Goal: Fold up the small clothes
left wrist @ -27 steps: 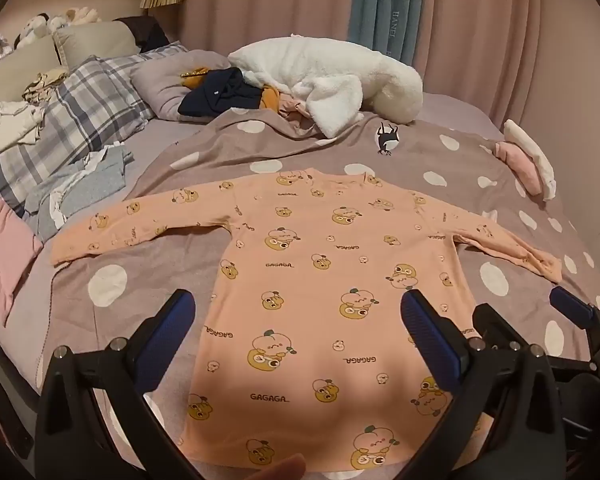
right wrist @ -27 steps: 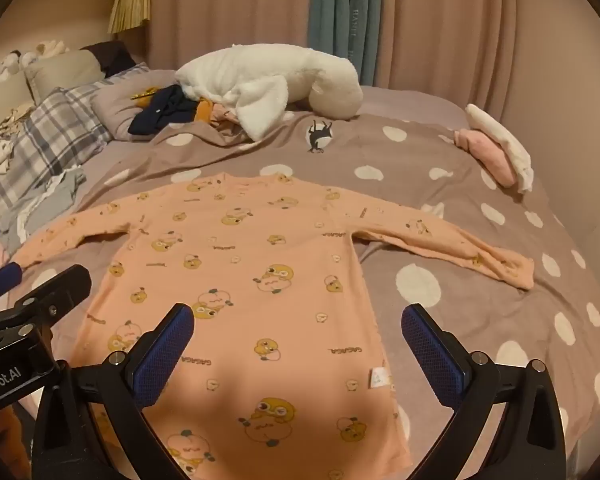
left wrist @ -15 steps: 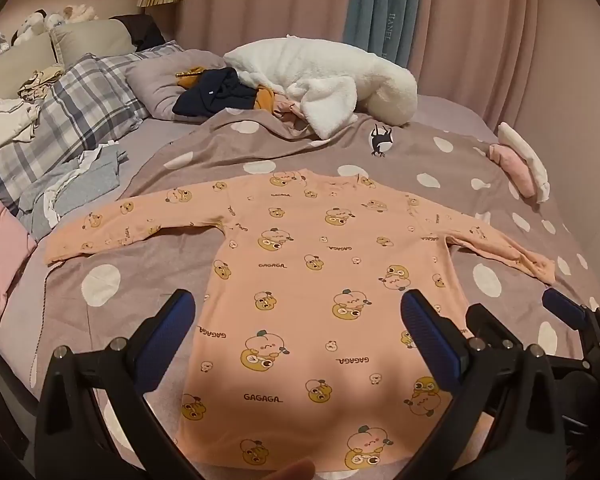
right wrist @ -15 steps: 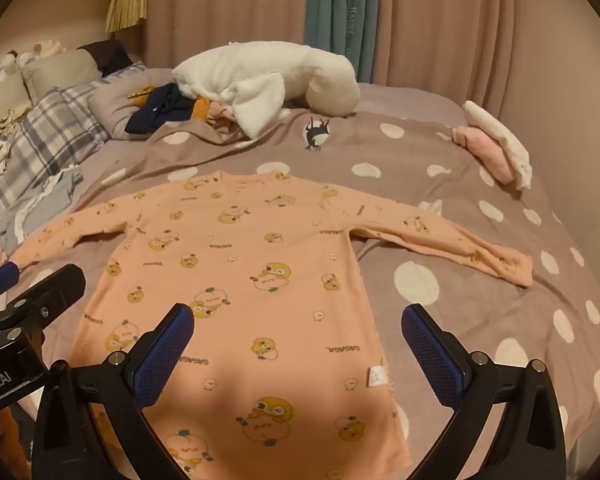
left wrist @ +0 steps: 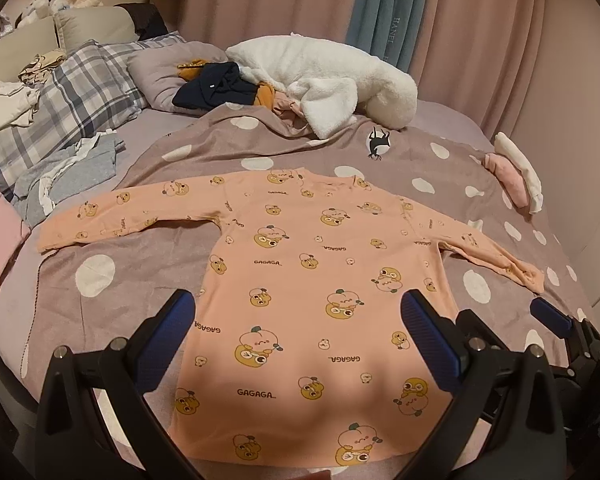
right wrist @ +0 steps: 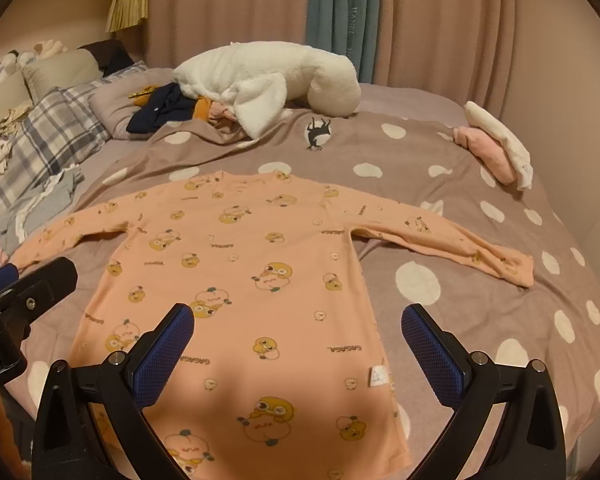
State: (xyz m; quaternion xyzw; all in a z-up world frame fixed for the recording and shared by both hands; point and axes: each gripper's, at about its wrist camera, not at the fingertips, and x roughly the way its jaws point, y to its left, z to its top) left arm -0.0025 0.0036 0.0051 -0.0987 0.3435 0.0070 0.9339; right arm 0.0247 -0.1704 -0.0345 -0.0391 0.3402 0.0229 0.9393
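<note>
A peach long-sleeved shirt point(left wrist: 324, 280) lies flat and spread out on the spotted blanket point(left wrist: 236, 156) in the middle of the bed, hem toward the near edge and both sleeves stretched out toward the side edges. The left gripper point(left wrist: 298, 328) and right gripper point(right wrist: 298, 328) hover above its lower half, jaws wide apart and holding nothing. A white fleece point(left wrist: 324, 76) is heaped by the far edge.
</note>
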